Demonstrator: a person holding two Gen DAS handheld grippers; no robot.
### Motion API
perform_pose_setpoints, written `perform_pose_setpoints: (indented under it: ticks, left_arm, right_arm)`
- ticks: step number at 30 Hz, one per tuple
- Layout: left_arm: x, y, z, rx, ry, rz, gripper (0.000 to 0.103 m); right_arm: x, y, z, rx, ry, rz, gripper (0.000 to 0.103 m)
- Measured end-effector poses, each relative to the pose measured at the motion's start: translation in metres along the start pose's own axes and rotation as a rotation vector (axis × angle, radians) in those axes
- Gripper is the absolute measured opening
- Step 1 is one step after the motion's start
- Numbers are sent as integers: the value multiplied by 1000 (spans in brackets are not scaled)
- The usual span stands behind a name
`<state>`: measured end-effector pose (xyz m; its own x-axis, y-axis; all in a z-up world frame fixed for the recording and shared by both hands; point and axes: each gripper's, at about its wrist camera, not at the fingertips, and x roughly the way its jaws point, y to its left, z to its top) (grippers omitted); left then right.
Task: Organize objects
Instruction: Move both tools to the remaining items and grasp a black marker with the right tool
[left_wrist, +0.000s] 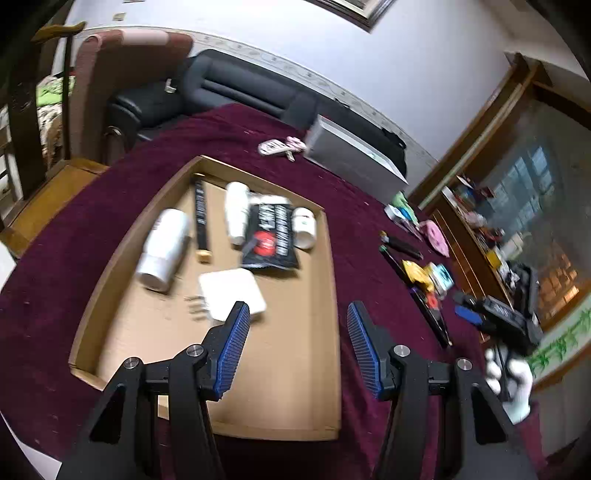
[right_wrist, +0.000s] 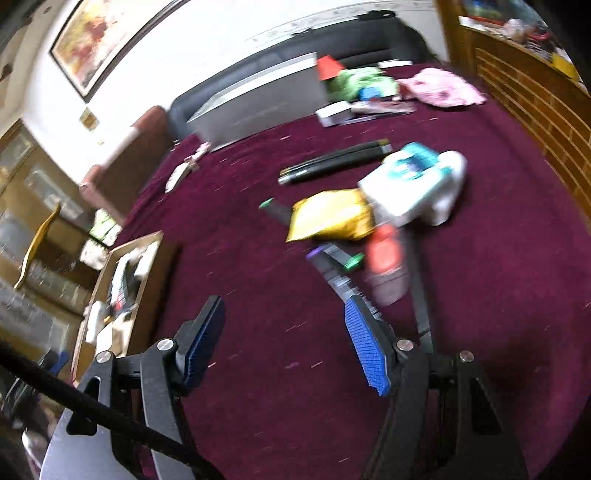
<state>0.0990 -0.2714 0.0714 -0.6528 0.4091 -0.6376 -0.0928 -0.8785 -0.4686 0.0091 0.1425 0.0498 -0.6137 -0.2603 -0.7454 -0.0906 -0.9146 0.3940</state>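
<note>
Left claw (left_wrist: 297, 345) hangs open and empty over the cardboard tray (left_wrist: 328, 295), where sorted items lie. Right claw (right_wrist: 284, 343), open and empty too, faces the loose clutter, yellow packet (right_wrist: 328, 216) nearest, likely next.

Black pouch (left_wrist: 271, 238) in the cardboard tray (left_wrist: 328, 295): you can see bold white lettering down both of its sides and a red round mark in the middle, but blur leaves no word you could read.
Black strip (left_wrist: 200, 218) in the tray: white characters run along it; you cannot make them out.
White tumbler (left_wrist: 162, 249): a small dark mark near its rim, too blurred to read.
White and teal pack (right_wrist: 410, 181) on the maroon cloth (right_wrist: 258, 295): printed teal panels, with no letters you can make out.
Yellow packet (right_wrist: 330, 214): you see no readable print.
</note>
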Motion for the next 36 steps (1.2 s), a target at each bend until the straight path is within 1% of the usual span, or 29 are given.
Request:
perform_pose_setpoints:
  ticks: [3,6,7,9,11,12,14,16,17,18,20,23,26,28,29,31,35,36]
  left_arm:
    - [3,-19,-5,41,16,-11,49]
    - [5,-33,-7,71,28,-7,49]
    - [5,-35,-8,76,30,-7,49]
    - [6,-40,-8,83,34,-9,49]
    - [8,-43,-9,87,40,-9,49]
    - [9,-44,-9,87,44,-10,49]
    - [14,-45,-9,87,54,-8,49]
    - [19,-49,-10,86,64,-8,49]
    - [22,-51,-11,87,69,-12,49]
    - [24,-54,-12,94,76,-19,49]
    - [30,-61,-14,109,91,-27,49]
    - [38,-74,-12,139,106,-35,49]
    - [54,-98,-2,209,108,-35,49]
    - [71,-121,8,267,105,-40,49]
    - [79,-129,12,285,106,-47,49]
    - [105,-150,22,313,118,-53,49]
    - [161,-180,37,319,171,-88,48]
    - [180,-189,42,332,193,-103,48]
  right_arm:
    - [15,-7,12,-4,37,-14,67]
    - [34,-6,16,-10,101,53,66]
    - [41,-6,19,-12,111,49,66]
    - [55,-6,22,-26,125,0,66]
    - [71,-8,22,-18,165,-45,66]
    - [77,-10,19,-2,191,-39,68]
    - [74,-7,14,-8,191,-5,69]
    - [73,-2,6,6,246,115,68]
    - [70,1,2,6,265,158,68]
    - [68,3,-1,-5,259,152,68]
    - [61,10,-10,-70,223,81,68]
    - [58,21,-28,-168,204,21,68]
    - [55,35,-44,-280,181,-42,69]
    - [55,40,-53,-330,163,-60,69]
    - [53,38,-58,-340,150,-49,69]
    - [49,29,-58,-311,126,-5,69]
    - [45,4,-54,-195,78,160,70]
    - [44,0,-54,-180,70,189,70]
